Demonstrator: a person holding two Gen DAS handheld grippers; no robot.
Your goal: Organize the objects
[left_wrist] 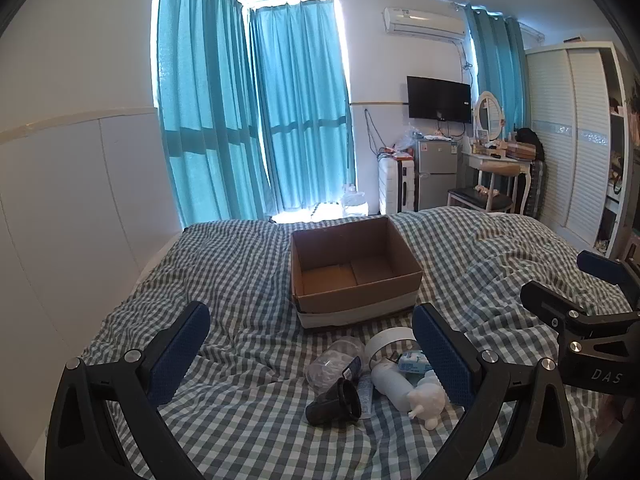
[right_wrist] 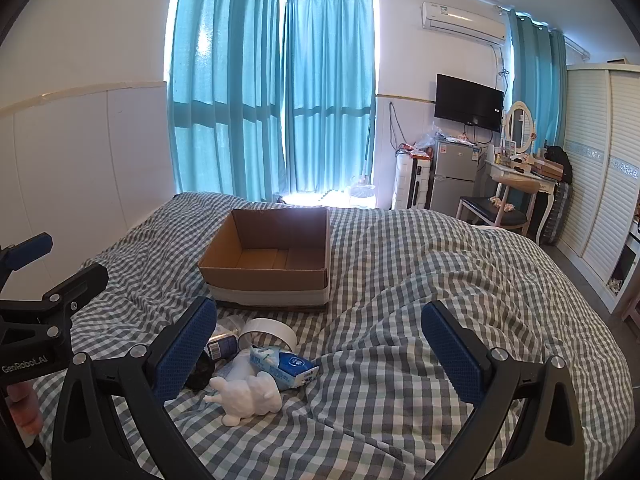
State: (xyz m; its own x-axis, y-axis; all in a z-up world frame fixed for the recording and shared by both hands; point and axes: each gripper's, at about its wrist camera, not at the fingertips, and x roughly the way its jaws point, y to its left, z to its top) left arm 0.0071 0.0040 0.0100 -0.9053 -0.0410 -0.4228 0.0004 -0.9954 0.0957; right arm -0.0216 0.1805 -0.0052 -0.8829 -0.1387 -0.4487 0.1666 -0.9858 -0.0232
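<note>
An empty cardboard box [left_wrist: 356, 276] stands open on the checkered bed; it also shows in the right wrist view [right_wrist: 272, 260]. In front of it lies a small pile: a white tape roll [left_wrist: 386, 340] [right_wrist: 272, 330], a blue-and-white tissue pack [right_wrist: 286, 366] [left_wrist: 412, 361], a white animal figurine [right_wrist: 248, 396] [left_wrist: 430, 402], a white bottle [left_wrist: 390, 384], a clear plastic container [left_wrist: 332, 362] and a black cup-shaped part [left_wrist: 334, 402]. My left gripper [left_wrist: 312, 354] is open above the pile. My right gripper [right_wrist: 320, 344] is open just right of the pile.
The checkered blanket [right_wrist: 420, 280] is rumpled, with a raised fold on the right. A white wall panel [left_wrist: 60, 200] runs along the bed's left. Teal curtains [left_wrist: 256, 112], a small fridge [right_wrist: 454, 176], a dressing table with chair [right_wrist: 516, 192] and a wardrobe [right_wrist: 600, 168] stand beyond.
</note>
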